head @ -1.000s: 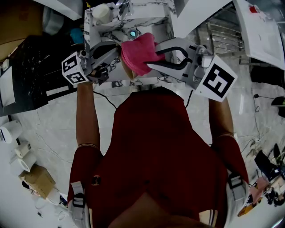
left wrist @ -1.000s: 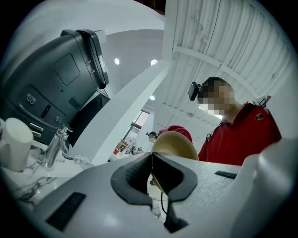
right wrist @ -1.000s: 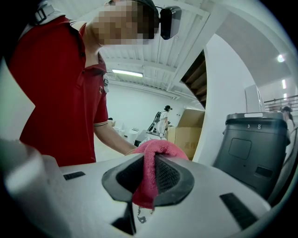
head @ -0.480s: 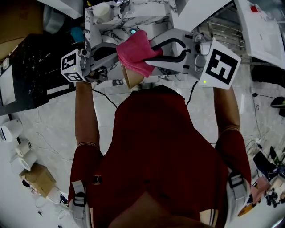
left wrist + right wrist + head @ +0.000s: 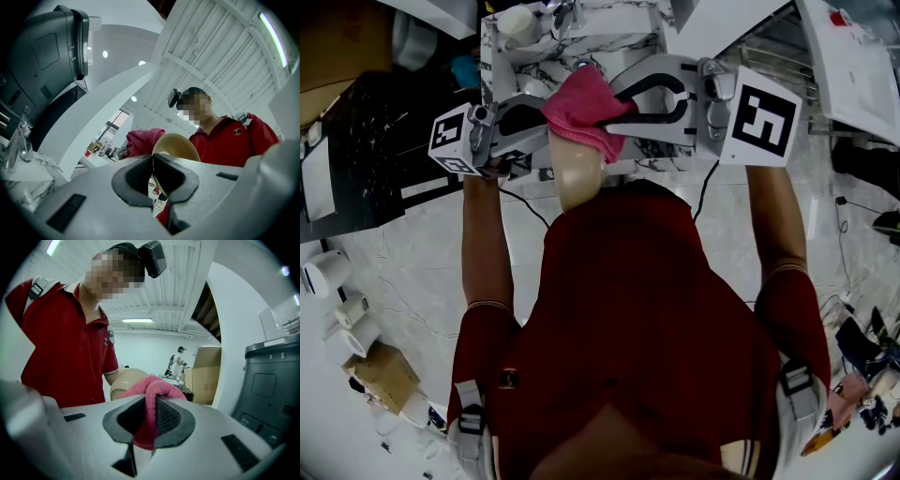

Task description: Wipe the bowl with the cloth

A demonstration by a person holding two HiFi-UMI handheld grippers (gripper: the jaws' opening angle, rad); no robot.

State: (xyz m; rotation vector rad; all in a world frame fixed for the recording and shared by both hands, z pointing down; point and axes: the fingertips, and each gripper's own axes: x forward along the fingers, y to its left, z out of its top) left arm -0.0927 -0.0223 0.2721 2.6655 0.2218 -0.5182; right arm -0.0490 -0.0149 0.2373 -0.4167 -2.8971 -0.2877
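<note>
Over on the left, the left claw [image 5: 153, 161] is pinching the thin rim of the beige bowl [image 5: 577, 173], its jaws nearly together on that edge. Moving across, the bowl is hanging in the air in front of the person's red shirt [image 5: 619, 309], tipped on its side, near the edge of the marbled counter [image 5: 619, 42]. Right above it, the pink cloth [image 5: 581, 105] is lying against the bowl's upper part (bunched up, and hiding that part of the bowl from the head view). Further right, the right claw [image 5: 151, 404] is clamping a thick fold of that cloth between its dark pads, with its marker cube [image 5: 764, 117] facing up.
</note>
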